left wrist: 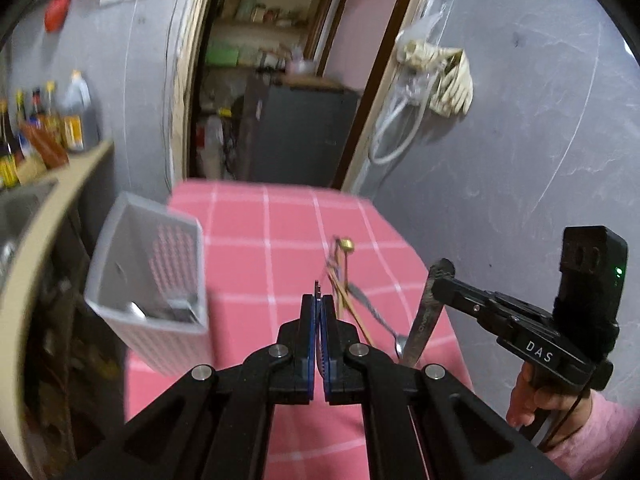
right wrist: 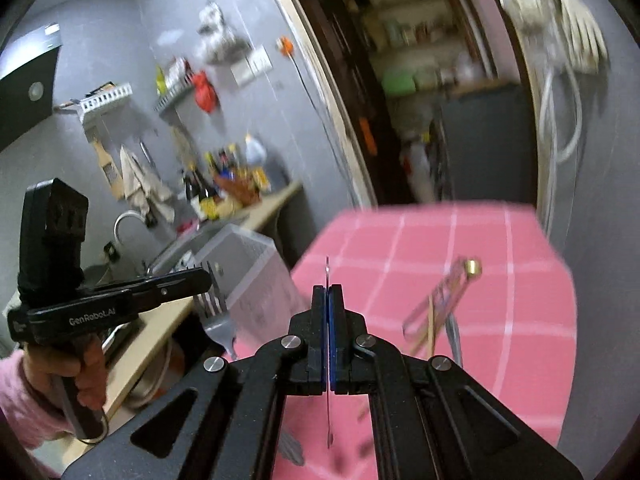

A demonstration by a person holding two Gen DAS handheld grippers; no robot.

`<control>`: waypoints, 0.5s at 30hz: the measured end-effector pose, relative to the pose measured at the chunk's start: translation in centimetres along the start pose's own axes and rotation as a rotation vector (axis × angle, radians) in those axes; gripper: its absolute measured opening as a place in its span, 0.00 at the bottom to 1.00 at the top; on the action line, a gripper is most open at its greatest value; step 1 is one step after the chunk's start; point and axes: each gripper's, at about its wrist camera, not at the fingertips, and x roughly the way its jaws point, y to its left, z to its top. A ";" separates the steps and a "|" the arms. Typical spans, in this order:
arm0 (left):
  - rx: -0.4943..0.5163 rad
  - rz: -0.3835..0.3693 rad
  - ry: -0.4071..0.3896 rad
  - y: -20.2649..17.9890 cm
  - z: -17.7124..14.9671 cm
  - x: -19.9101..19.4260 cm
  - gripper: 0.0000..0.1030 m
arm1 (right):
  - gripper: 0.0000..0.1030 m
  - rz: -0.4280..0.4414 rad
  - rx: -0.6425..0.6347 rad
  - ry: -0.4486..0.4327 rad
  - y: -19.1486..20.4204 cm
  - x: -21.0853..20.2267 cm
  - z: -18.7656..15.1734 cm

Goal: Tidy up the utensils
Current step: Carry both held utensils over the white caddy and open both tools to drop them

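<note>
My left gripper [left wrist: 318,304] is shut on a fork; its tines [right wrist: 212,302] hang down in the right wrist view, beside the grey utensil holder [right wrist: 244,268]. My right gripper [right wrist: 328,300] is shut on a table knife [left wrist: 426,316], seen edge-on between its pads and blade-down in the left wrist view. The grey perforated holder [left wrist: 152,272] stands at the left edge of the pink checked table [left wrist: 260,240], with utensil ends showing inside. A spoon [left wrist: 384,326] and several chopsticks [left wrist: 340,280] lie on the cloth between the grippers.
A kitchen counter [left wrist: 52,208] with a sink and sauce bottles [left wrist: 44,120] runs along the left. A grey wall [left wrist: 540,140] with hanging gloves is on the right. An open doorway with a dark cabinet [left wrist: 296,132] lies beyond the table.
</note>
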 end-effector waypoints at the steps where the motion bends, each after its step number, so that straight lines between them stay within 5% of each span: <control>1: 0.016 0.006 -0.013 0.2 0.9 -0.7 0.03 | 0.01 -0.009 -0.021 -0.034 1.0 -0.3 0.9; 9: 0.054 0.060 -0.132 3.5 7.1 -6.5 0.03 | 0.01 -0.004 -0.061 -0.244 6.6 -2.0 7.5; 15: 0.113 0.149 -0.246 6.0 10.3 -9.0 0.03 | 0.01 0.044 -0.058 -0.331 10.4 0.9 9.8</control>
